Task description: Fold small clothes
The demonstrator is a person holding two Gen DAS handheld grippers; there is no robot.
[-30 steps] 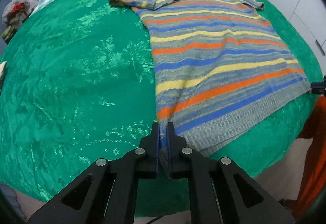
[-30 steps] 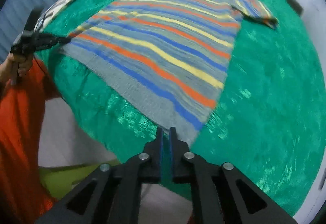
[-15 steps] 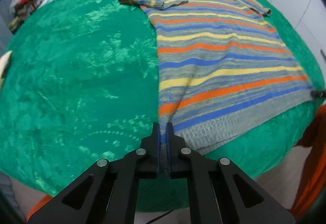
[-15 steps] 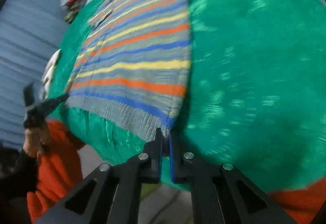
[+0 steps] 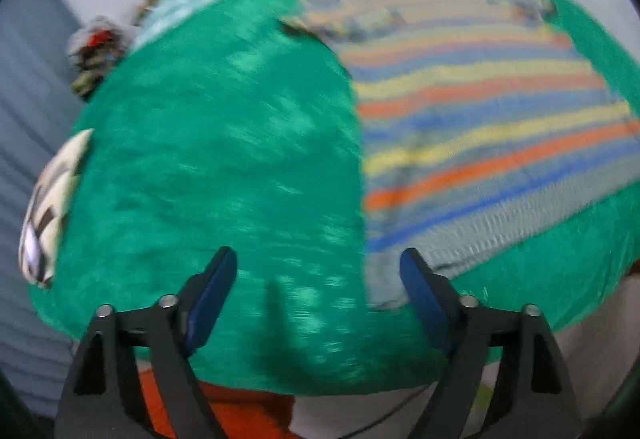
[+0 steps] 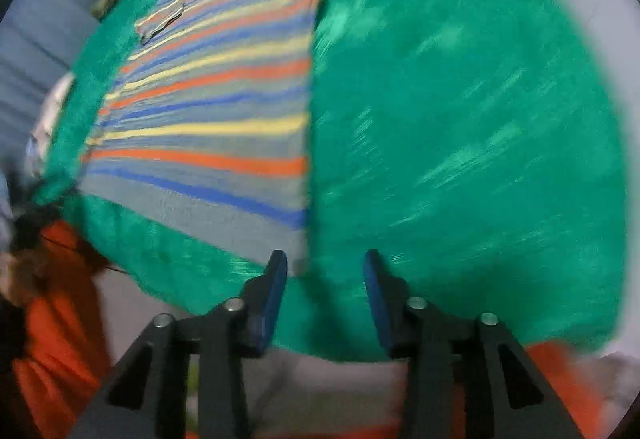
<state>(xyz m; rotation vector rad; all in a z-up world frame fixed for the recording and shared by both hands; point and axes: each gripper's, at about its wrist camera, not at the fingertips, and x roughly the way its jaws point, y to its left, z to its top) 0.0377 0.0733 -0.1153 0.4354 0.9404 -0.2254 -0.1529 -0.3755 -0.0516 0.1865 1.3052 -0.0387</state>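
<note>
The striped sweater is matt, ribbed knit cloth; the green bedspread looks a glossy, patterned velvet. The gripper fingers are matt black plastic.

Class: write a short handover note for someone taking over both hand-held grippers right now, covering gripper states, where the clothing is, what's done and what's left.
Left hand-held gripper: open, empty, at the near left hem corner of the striped sweater.
Right hand-held gripper: open, empty, at the near right hem corner.
The sweater lies spread flat on the green bedspread, hem toward you, sleeves at the far end.
Done: garment laid out and smoothed, as far as the blurred views show.
Left: every fold; nothing is folded yet.
</note>
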